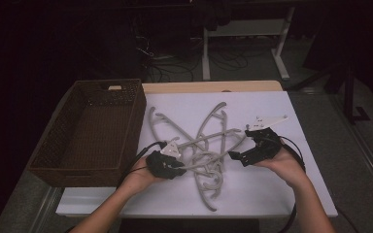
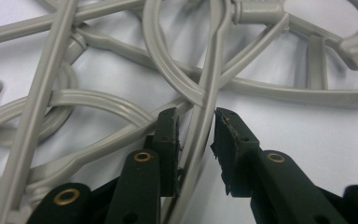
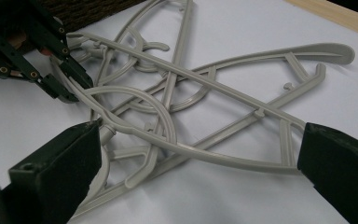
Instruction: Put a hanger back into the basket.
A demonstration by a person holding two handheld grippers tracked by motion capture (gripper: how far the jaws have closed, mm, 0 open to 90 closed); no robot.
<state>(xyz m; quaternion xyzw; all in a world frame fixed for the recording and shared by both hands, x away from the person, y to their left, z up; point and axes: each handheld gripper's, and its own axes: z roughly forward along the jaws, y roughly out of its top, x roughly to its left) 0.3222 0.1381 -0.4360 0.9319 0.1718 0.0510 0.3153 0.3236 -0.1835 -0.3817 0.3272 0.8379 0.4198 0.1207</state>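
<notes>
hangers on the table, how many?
3, as far as the tangle lets me tell; overlapped parts could hide another. All grey plastic hangers lie crossed in one pile on the white tabletop, between the two grippers, right of the wicker basket.

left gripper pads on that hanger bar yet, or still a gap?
Touching on one side. The left gripper view shows the left gripper straddling a grey hanger bar: one pad rests against it, with a sliver of gap at the other.

I cannot tell if my left tongs [image 2: 196, 135] really press the thin bar of the tangled hangers [image 2: 200, 93], whose ends run past the edges.
</notes>
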